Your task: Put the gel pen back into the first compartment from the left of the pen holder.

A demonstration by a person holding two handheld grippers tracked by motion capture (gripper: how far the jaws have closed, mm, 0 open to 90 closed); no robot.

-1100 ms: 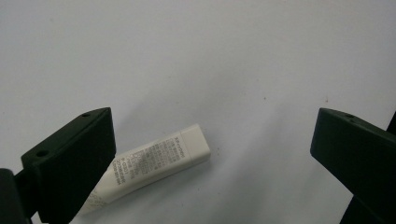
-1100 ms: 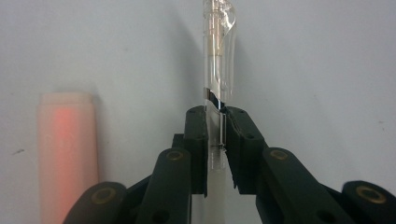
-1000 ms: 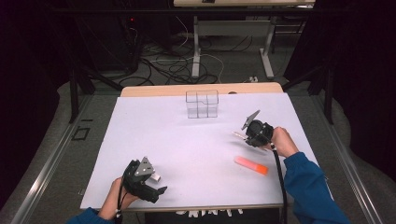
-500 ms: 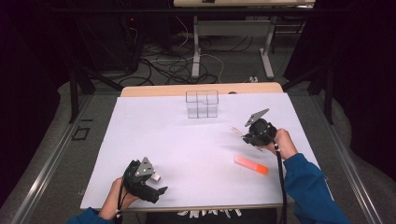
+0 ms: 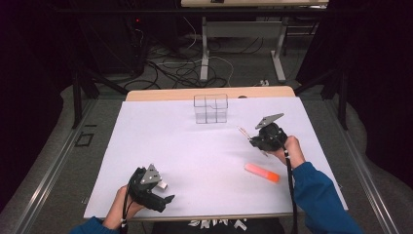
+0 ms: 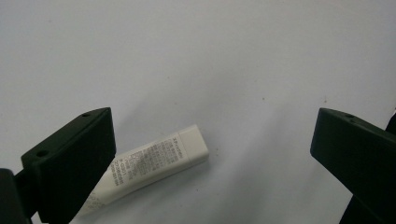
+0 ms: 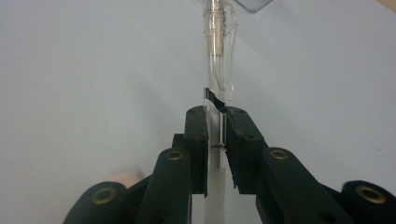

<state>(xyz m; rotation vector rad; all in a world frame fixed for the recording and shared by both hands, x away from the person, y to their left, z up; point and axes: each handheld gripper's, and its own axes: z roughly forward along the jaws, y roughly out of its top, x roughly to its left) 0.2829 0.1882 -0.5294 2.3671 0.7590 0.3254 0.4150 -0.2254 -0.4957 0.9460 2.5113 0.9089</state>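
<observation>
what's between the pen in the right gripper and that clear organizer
Nothing visible. The right gripper is shut on the pen, and only bare white table cover lies between it and the clear organizer.

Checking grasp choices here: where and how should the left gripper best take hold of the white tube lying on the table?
Grip the white tube across its flat middle, coming straight down from above. It lies flat on the white table, slanted between the open fingers of the left gripper and close to one of them, so shifting toward it and turning to span its narrow width would likely suit.
</observation>
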